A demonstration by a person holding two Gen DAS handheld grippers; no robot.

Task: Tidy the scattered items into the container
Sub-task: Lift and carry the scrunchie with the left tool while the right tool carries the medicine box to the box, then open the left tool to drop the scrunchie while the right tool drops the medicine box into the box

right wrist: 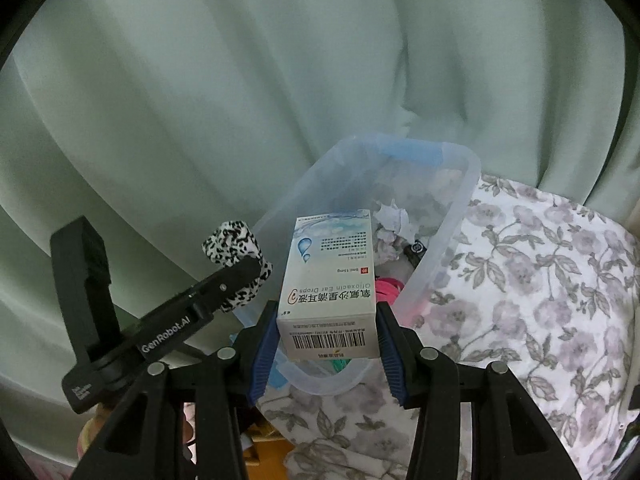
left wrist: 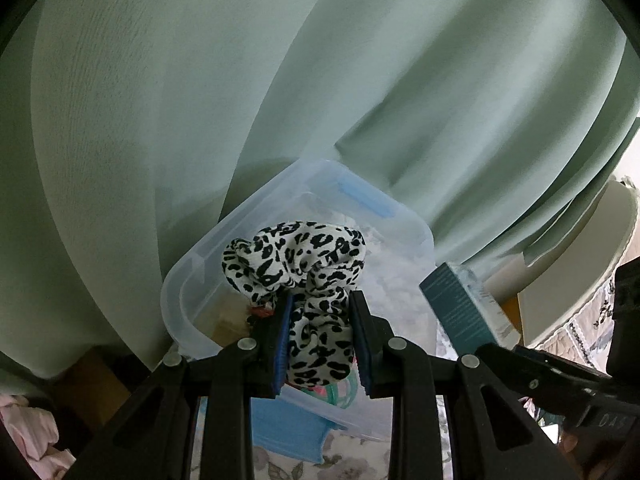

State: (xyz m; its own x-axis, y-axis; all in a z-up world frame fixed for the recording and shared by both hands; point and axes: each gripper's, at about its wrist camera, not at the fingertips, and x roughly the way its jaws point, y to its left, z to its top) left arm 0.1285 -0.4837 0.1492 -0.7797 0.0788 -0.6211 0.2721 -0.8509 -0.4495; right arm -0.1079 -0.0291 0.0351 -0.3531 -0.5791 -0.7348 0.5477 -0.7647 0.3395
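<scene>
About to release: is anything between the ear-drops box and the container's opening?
Nothing: in the right wrist view the box, clamped in the right gripper, hangs over the container, nothing between.

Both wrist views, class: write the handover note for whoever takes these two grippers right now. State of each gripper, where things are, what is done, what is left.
Left gripper: shut on the spotted scrunchie, held above the clear plastic bin.
Right gripper: shut on the ear drops box, also over the bin.
Bin: on the floral cloth, in front of the green curtain; crumpled paper and other small items are already inside.
Done: both items picked up and brought to the bin.
Left: release both into it.
</scene>
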